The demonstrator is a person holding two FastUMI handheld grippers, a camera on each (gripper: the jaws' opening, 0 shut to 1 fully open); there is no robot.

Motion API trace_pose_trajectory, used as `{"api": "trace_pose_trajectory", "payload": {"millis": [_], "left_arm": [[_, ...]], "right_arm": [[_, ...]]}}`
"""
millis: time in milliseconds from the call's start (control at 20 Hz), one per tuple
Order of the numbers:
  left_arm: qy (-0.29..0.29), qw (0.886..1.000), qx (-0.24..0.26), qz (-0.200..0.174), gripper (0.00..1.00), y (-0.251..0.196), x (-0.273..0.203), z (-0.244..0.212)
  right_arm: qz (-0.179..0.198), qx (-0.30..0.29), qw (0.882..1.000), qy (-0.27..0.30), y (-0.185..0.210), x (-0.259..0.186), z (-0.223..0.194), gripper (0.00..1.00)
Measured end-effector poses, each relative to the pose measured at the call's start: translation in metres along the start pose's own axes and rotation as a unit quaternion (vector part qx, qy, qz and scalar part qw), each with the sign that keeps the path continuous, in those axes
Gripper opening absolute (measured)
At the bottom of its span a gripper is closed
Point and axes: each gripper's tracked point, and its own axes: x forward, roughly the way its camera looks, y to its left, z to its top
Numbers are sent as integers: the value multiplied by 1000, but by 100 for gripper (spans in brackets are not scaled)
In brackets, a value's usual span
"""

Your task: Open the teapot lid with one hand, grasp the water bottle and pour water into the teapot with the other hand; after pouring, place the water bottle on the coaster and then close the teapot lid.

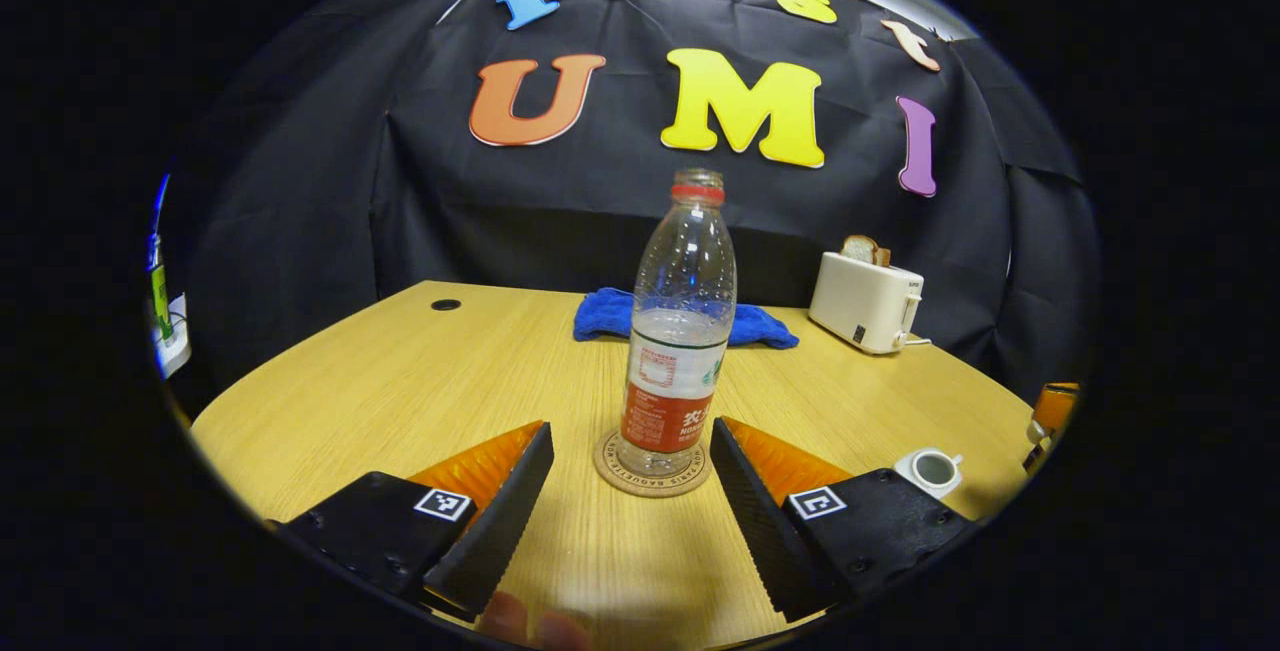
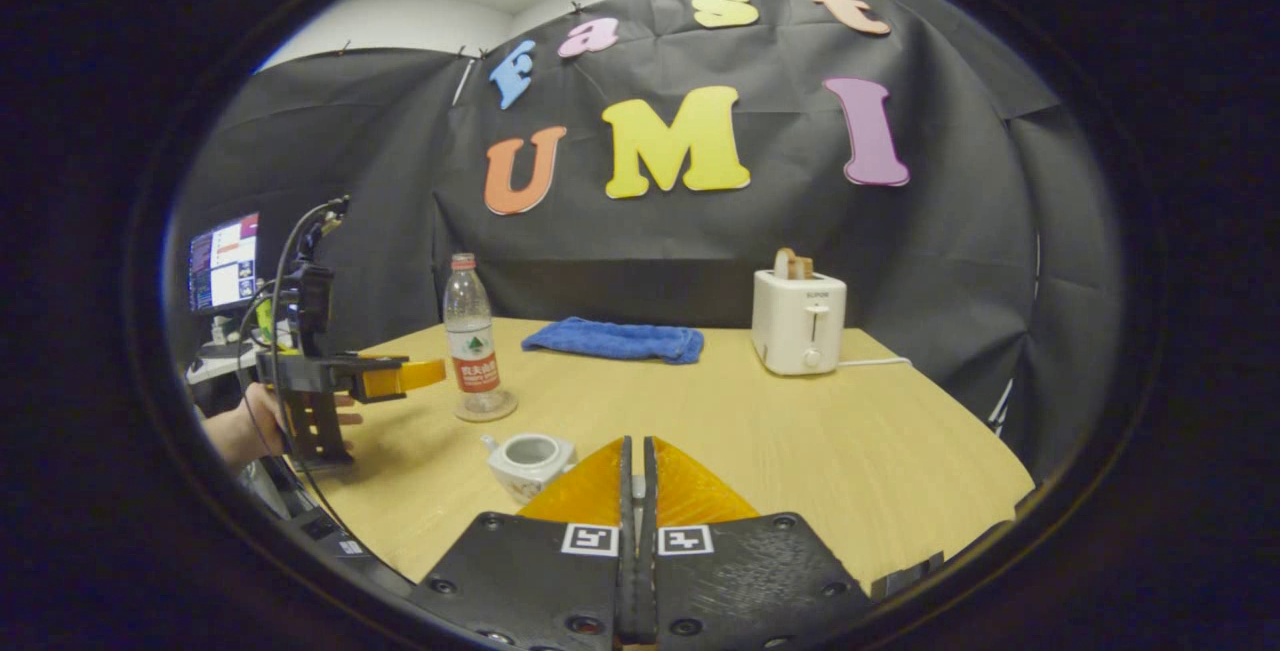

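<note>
Table (image 1: 400, 381) is light wood-grain laminate with a curved front edge; a black cable grommet (image 1: 446, 305) sits near its far left corner. Black cloth wall runs right behind the back edge.

Open room: bare tabletop left of the water bottle (image 1: 680, 331) and across the whole right-front area in the right gripper view. Back edge is taken up by a blue towel (image 1: 610, 316), crumpled and soft terry, behind the bottle, and a cream toaster (image 1: 866, 301), a boxy plastic shell with bread sticking out of the top, cord trailing right.

Bottle: clear ribbed plastic, red neck ring, no cap on, red-and-white label, water up to about mid height. Stands upright on a round cork coaster (image 1: 652, 471), roughly centred on it.

Left gripper (image 1: 632, 476): fingers spread wide, 1 on each side of the bottle base, not touching it; the bottle sits just ahead of the tips. In the right gripper view it hangs at the table's left edge, held by a hand (image 2: 245, 426), with cables running up from it.

Teapot (image 2: 530, 459): small, white glazed ceramic, rounded, lid off, opening visible. Sits near the front edge, well right of the bottle, just left of the right gripper (image 2: 636, 451).

Right gripper: fingers pressed together, nothing between them, low over the table.

A monitor (image 2: 224, 261) is lit beyond the table's left side.
</note>
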Motion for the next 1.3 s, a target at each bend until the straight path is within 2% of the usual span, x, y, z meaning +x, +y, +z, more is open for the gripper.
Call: {"api": "trace_pose_trajectory", "payload": {"millis": [400,650,1300], "left_arm": [[-83,993,12,83,99,57,-100,26],[-98,987,27,124,99,77,-136,24],[-114,985,34,126,99,70,-150,31]], "right_arm": [[68,-12,997,-35,59,52,18,0],[85,-29,996,-29,74,76,3,0],[90,-34,995,-18,77,93,-20,0]]}}
